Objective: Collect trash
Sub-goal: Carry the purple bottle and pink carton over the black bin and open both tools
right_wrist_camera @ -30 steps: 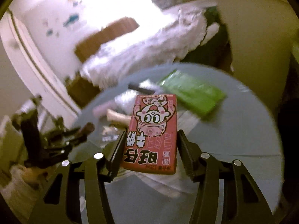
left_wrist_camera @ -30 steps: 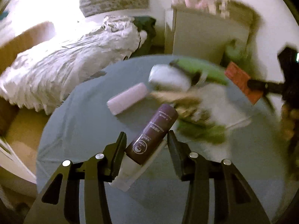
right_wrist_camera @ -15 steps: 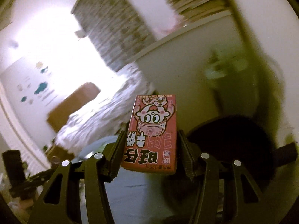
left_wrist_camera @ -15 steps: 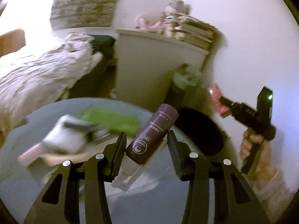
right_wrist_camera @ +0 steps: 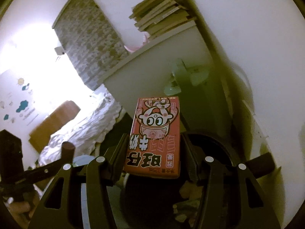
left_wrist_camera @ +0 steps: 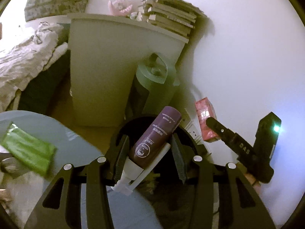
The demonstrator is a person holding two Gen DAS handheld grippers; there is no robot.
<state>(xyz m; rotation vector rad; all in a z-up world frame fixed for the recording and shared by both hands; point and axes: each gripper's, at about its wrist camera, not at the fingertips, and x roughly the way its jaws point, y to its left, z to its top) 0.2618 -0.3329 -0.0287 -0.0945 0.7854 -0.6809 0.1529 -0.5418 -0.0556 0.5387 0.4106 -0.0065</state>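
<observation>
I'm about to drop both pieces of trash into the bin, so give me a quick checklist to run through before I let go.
1. Left hand-held gripper clamped on the purple cylindrical spray bottle: ok.
2. Right hand-held gripper clamped on the red cartoon-printed milk carton: ok.
3. Bottle over the round black bin: ok, its dark opening lies behind and below the bottle.
4. Carton over the bin: ok, though only roughly centred.
5. Room left in the bin: cannot tell, the inside is too dark.
6. The two grippers apart from each other: ok, the carton sits clear to the bottle's right.
</observation>
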